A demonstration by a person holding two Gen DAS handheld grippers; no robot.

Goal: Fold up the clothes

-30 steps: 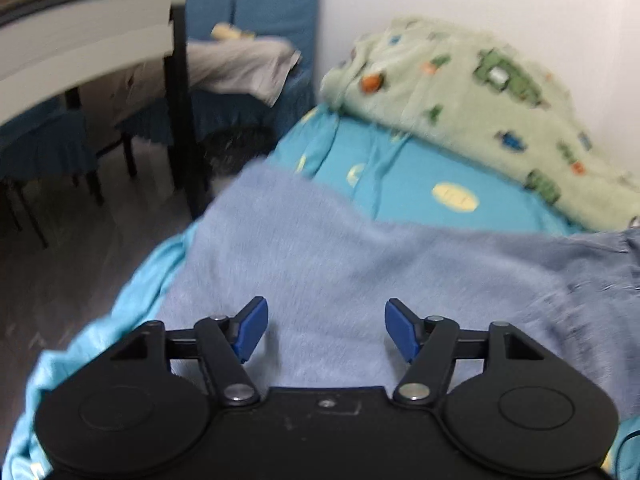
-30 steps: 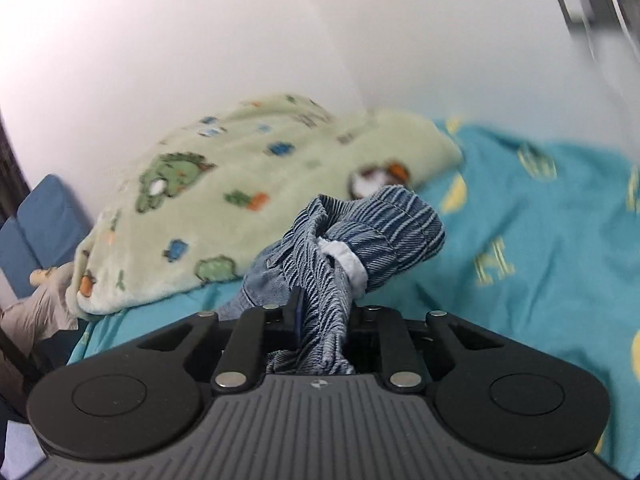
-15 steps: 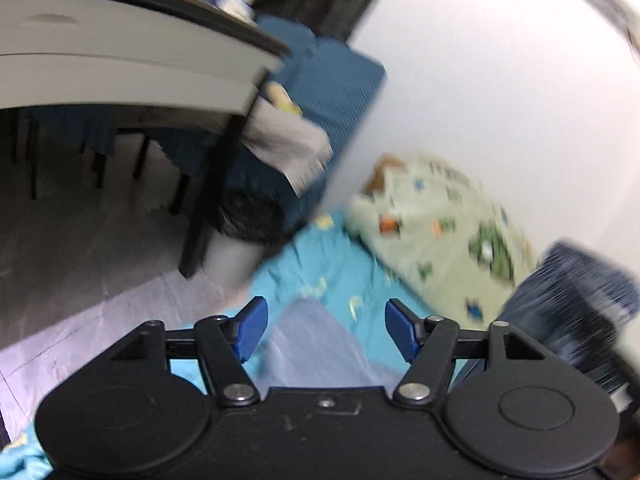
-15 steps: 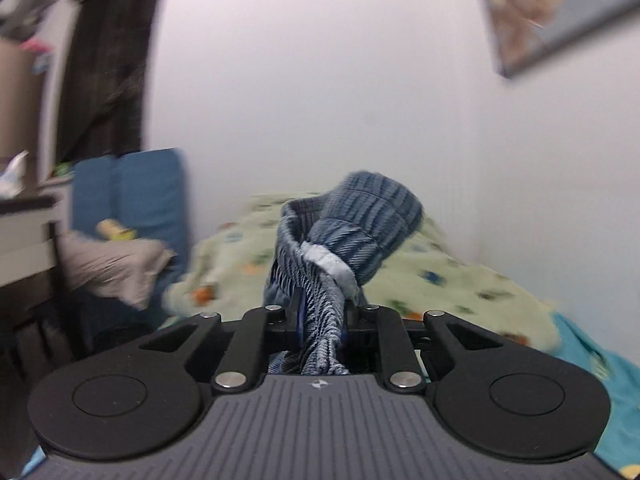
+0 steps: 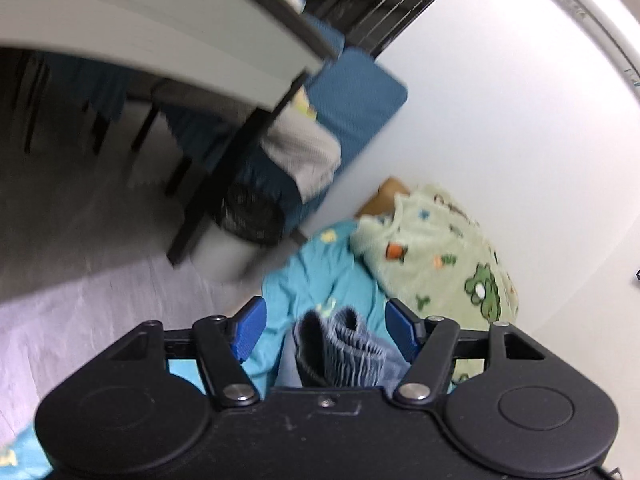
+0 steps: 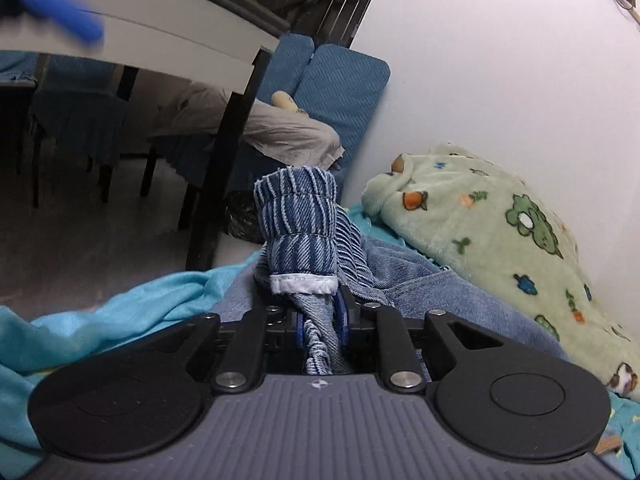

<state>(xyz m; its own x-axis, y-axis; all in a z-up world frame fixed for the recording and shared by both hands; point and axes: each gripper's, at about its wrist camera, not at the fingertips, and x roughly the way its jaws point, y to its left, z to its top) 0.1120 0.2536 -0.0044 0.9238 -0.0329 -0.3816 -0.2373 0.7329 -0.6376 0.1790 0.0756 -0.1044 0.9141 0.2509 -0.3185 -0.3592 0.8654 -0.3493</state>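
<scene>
Denim jeans (image 6: 320, 224), their elastic waistband bunched upright, are clamped between the closed fingers of the right gripper (image 6: 320, 320) above the turquoise bedsheet (image 6: 120, 300). Left gripper (image 5: 322, 330) hovers wide apart around that waistband, gripping nothing. No legible writing.

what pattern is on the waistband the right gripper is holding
Blue and pale-blue vertical stripes with a white inner edge, on the waistband; clearest in the right wrist view.

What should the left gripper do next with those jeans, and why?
Probably close the left gripper on the gathered blue denim waistband. Its jaws stand open with that cloth bunched between them, while the right gripper is shut on the same waistband, so a second grip would let the jeans be spread.
</scene>
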